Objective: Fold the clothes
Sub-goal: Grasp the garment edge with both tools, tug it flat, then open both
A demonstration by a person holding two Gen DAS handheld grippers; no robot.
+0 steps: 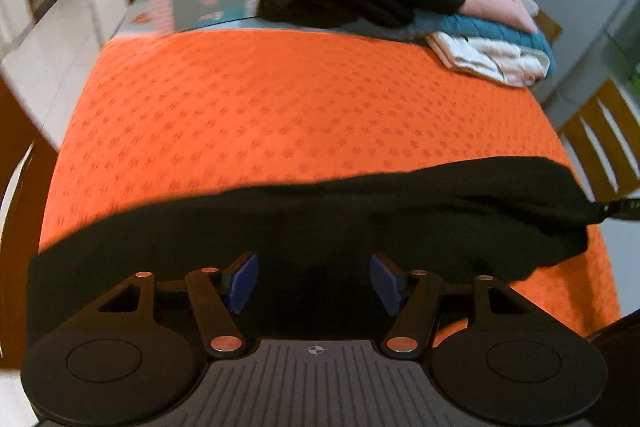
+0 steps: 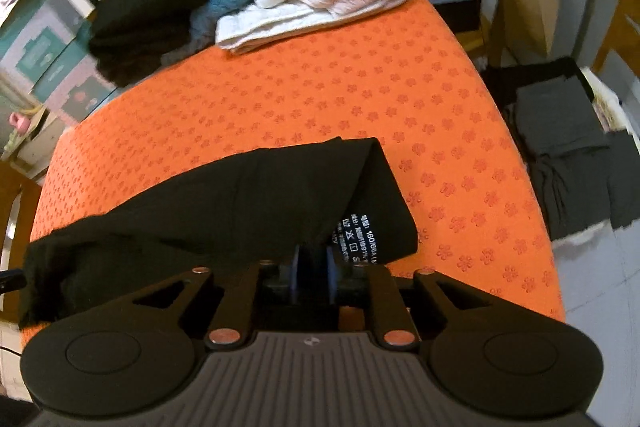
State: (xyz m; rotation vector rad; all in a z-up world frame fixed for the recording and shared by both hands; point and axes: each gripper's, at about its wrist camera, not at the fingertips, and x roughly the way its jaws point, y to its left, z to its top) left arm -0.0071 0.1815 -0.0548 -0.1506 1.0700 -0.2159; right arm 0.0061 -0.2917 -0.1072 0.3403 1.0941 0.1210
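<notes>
Right wrist: right hand-held gripper [image 2: 313,269] pinches black garment [image 2: 224,199] (label showing); left hand-held gripper [image 1: 314,283] gapes above it.

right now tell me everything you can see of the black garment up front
The black garment is soft, matte knit fabric, lying as a long band across the near edge of the orange mat. A white-printed care label shows at its end, which the right hand-held gripper pinches. The left hand-held gripper is open over its other part.

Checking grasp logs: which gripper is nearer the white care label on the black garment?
Right. The right gripper is shut on the black garment beside the white care label; the left gripper is open at the garment's other end.
</notes>
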